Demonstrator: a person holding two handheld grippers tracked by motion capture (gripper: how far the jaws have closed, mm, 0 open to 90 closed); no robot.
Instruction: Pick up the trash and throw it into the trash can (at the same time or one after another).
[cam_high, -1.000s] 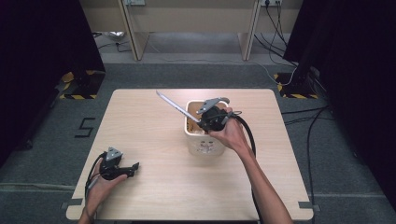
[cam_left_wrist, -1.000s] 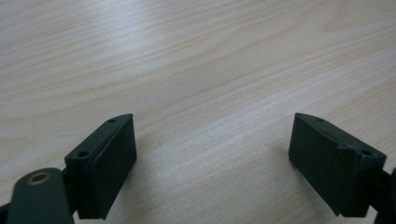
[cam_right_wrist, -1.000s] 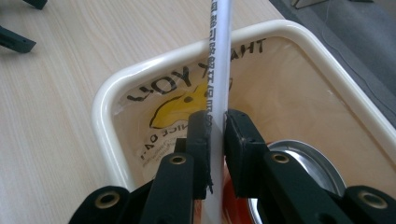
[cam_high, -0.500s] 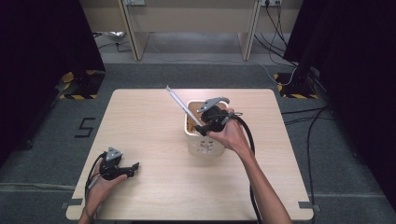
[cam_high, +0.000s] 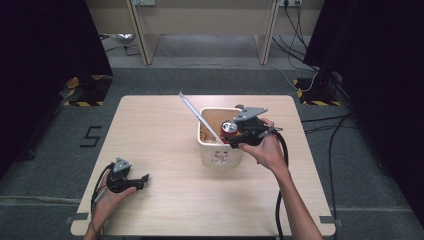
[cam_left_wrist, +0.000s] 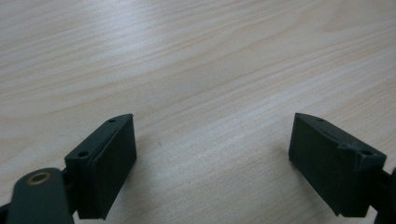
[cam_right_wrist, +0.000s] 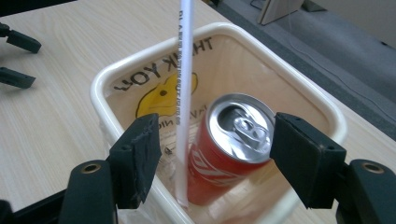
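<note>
Two hand-held grippers open; ruler and can released in bin.
Right hand-held gripper (cam_right_wrist: 212, 161), jaws just opening, frames the leaning ruler (cam_right_wrist: 184, 93) and can (cam_right_wrist: 231, 144) inside the bin (cam_right_wrist: 100, 79); left hand-held gripper (cam_left_wrist: 212, 163) idles empty on the surface (cam_left_wrist: 196, 60).

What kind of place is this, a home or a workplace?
Probably a lab or recording room, not a home: a bare wooden table on grey carpet, loose cables across the floor, and hazard tape around stand feet.
</note>
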